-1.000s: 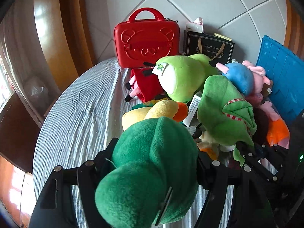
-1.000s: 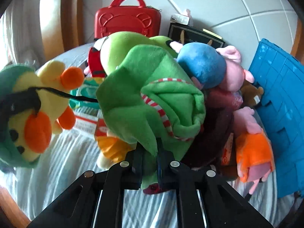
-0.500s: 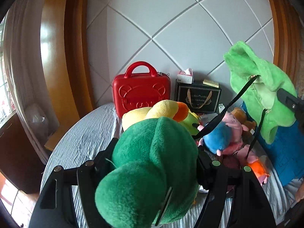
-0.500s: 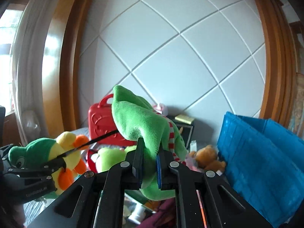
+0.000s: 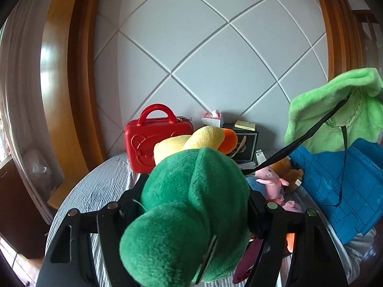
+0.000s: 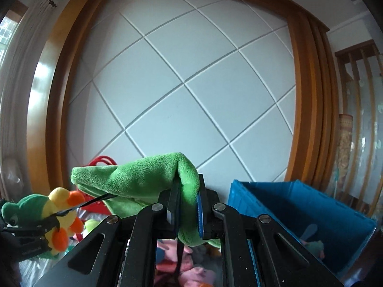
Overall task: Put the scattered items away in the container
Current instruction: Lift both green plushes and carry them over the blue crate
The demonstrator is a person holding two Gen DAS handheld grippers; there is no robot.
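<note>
Both plush toys lifted off the pile, light green plush raised higher, beside blue crate

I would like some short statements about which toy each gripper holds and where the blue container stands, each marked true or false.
1. The left gripper holds a dark green plush. True.
2. The right gripper is open and empty. False: it is shut on a light green plush.
3. The blue crate has a lid on it. False: its top is open.
4. A red case stands by the wall. True.
5. Every toy is already in the crate. False: a pink plush lies outside it.
</note>
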